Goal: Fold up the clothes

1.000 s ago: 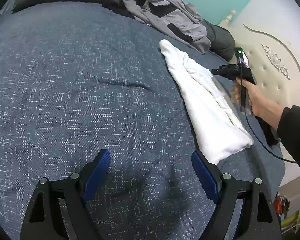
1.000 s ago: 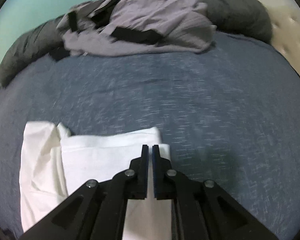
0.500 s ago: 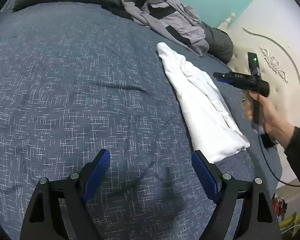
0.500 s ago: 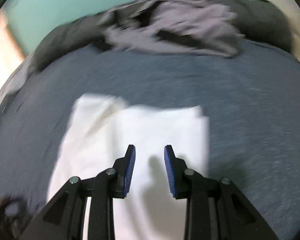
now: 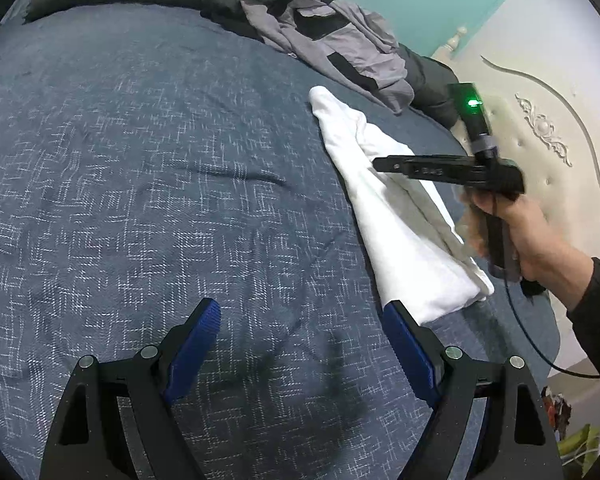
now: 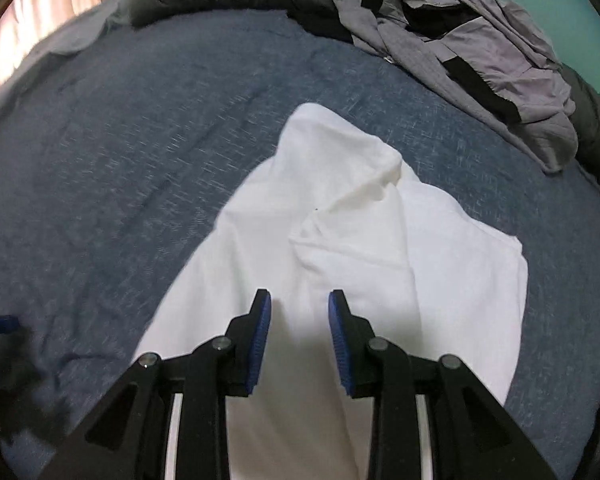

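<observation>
Both grippers empty: left gripper (image 5: 300, 344) wide open over blue bedspread (image 5: 140, 200); right gripper (image 6: 299, 300) partly open, above folded white garment (image 6: 380, 240), not touching.

Two handheld grippers, black plastic frames with triangular cut-outs and round silver screw heads at the pivots. Left gripper (image 5: 302, 344): ribbed blue pads (image 5: 198, 342) on the inner faces of both fingers. Right gripper (image 6: 299, 318): same black linkage, same ribbed blue pads (image 6: 262, 338), a white strip showing low inside the frame. Seen from the left wrist view, a long black body on the right gripper with small pale lettering on its side, an upright black module (image 5: 474, 120) with a lit green light, a thin black cable (image 5: 540, 354) trailing off the handle. Right hand (image 5: 520, 232) bare, black sleeve (image 5: 598, 304) at the wrist.
</observation>
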